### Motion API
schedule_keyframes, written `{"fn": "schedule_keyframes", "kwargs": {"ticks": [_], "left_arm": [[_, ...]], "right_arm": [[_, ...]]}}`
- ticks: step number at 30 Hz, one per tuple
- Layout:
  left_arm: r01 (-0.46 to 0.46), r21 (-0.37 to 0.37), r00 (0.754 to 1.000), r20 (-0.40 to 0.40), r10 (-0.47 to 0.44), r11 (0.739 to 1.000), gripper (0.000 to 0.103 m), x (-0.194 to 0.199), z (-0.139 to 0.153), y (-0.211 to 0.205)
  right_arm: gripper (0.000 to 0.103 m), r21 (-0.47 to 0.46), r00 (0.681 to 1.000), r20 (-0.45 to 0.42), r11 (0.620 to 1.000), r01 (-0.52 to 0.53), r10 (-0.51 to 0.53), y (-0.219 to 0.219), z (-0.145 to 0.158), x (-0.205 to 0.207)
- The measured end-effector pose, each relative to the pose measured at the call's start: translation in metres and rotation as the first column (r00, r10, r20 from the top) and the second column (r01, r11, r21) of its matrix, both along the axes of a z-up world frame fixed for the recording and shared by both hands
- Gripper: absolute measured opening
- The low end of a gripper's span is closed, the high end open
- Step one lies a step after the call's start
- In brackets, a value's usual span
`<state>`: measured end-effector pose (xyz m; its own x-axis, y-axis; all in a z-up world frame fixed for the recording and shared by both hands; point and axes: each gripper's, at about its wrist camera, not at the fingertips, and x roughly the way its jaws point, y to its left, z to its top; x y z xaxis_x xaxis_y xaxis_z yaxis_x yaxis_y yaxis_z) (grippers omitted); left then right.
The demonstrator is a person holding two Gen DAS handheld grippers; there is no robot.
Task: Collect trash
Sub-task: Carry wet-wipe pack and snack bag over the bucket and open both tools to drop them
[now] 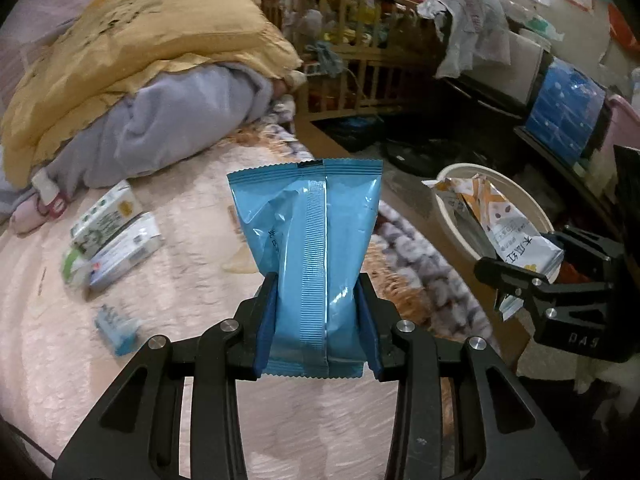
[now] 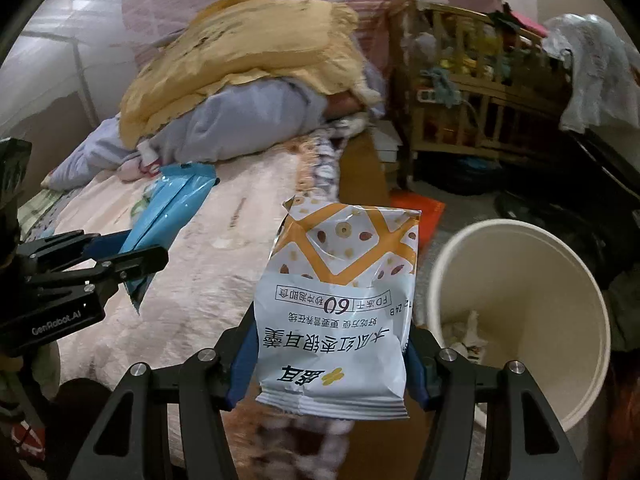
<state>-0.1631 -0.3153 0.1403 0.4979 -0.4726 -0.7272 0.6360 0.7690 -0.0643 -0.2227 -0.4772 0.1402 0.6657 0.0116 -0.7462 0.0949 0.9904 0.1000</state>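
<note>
The left gripper is a matte black frame of angular linkage arms with long cut-out slots, joined by round silver screw heads, and its two fingers carry dark blue pads. The right gripper is built the same way, with black slotted arms, silver screws and blue pads. White lettering reading "GenRobot.AI" marks the left one's black body in the right wrist view.

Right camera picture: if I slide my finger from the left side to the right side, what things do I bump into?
Left gripper pinching the blue packet → white and orange snack bag squeezed in the right gripper → white bin with some scraps at its bottom.
</note>
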Motion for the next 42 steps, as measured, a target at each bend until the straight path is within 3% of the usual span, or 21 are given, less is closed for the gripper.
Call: {"fn": "schedule_keyframes", "kwargs": {"ticks": [16,29,42], "left_arm": [[0.103,0.022,0.994,-0.036,-0.102,0.994,0.035,-0.011,-0.011,-0.084],[0.157,0.017,0.984,-0.081,-0.155,0.987,0.035,-0.009,-0.021,-0.148],[0.203,0.01,0.972,-0.12,-0.2,0.979,0.035,-0.007,-0.031,-0.2]], "right_arm": [[0.059,-0.001,0.99,-0.014,0.99,0.139,-0.139,-0.077,-0.01,-0.032],[0.059,0.03,0.963,-0.037,0.963,0.267,-0.266,-0.143,-0.027,-0.047],[0.062,0.086,0.939,-0.057,0.936,0.342,-0.338,-0.178,-0.05,-0.051]]}}
